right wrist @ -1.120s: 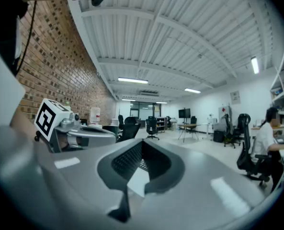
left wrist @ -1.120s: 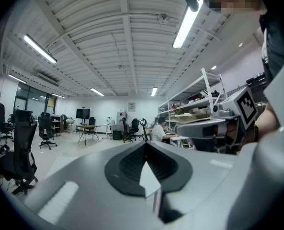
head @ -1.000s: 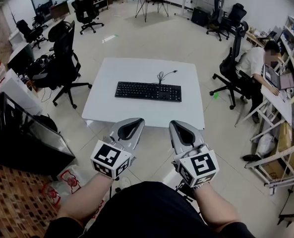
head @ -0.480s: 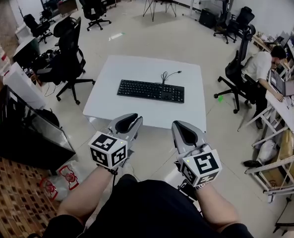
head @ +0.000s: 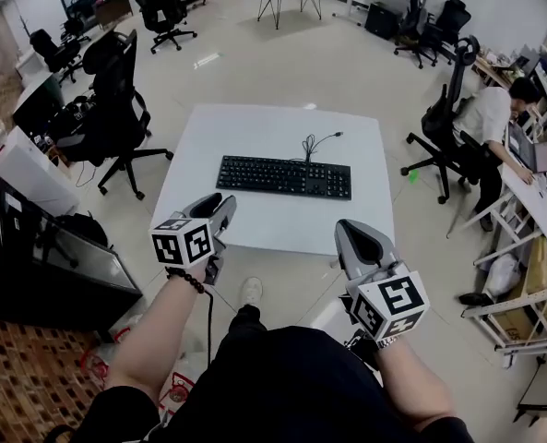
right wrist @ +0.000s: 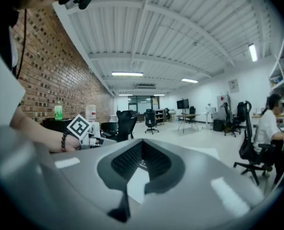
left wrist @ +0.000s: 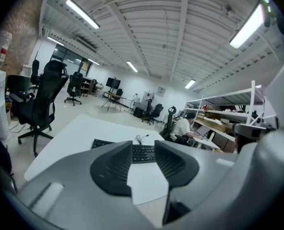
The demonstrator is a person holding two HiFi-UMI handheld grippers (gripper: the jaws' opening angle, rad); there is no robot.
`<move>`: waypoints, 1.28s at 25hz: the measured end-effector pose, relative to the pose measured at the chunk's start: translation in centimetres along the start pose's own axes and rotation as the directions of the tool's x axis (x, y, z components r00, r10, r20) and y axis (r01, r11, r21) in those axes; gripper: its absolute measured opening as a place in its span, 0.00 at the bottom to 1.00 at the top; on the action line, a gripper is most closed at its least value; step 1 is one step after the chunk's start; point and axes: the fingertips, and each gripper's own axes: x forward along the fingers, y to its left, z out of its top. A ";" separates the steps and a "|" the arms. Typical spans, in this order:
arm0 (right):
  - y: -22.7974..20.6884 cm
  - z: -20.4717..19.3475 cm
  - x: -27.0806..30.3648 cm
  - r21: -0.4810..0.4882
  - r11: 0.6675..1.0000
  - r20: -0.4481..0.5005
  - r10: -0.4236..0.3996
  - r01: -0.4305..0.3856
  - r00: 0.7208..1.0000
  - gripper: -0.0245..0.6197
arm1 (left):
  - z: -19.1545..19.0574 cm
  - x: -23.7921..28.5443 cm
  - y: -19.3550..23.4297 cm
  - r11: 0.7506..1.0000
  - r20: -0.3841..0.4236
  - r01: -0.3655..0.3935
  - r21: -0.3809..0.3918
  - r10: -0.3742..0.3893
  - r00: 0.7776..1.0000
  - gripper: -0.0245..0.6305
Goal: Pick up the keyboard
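Note:
A black keyboard lies across the middle of the white table, its cable curling off the far side. My left gripper hovers at the table's near left edge, short of the keyboard. Its jaws are opening and hold nothing. In the left gripper view the keyboard shows beyond the gap of the left gripper. My right gripper hangs off the table's near right edge, shut and empty. In the right gripper view the right gripper has its pads together.
A black office chair stands left of the table, another to its right. A person sits at a desk on the right by shelving. A dark cabinet stands at near left.
My left gripper has swung left and forward to the table's near left edge, rolled, and its jaws have parted. My right gripper shifted slightly right and stays shut.

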 end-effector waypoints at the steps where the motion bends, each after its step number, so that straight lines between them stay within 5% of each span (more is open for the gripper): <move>1: -0.6 -0.2 1.0 0.011 1.000 -0.011 -0.010 0.010 1.000 0.04 | -0.1 1.2 1.7 1.000 -0.019 -0.009 -0.019 0.009 1.000 0.23; 7: -3.3 -1.5 8.0 0.073 0.995 -0.078 -0.057 0.063 0.995 0.04 | -1.2 8.2 12.1 0.991 -0.148 -0.083 -0.110 0.066 0.987 0.24; 14: -5.7 -4.1 14.8 0.153 0.979 -0.174 -0.108 0.135 0.979 0.04 | -4.4 15.3 20.2 0.975 -0.327 -0.116 -0.189 0.049 0.944 0.24; 23: -9.1 -8.7 18.7 0.262 0.935 -0.287 -0.162 0.240 0.944 0.04 | -7.8 20.0 23.3 0.952 -0.471 -0.103 -0.288 -0.047 0.881 0.24; 32: -9.9 -11.3 19.8 0.374 0.886 -0.329 -0.151 0.275 0.932 0.04 | -7.6 19.7 23.3 0.918 -0.465 -0.077 -0.389 -0.123 0.877 0.19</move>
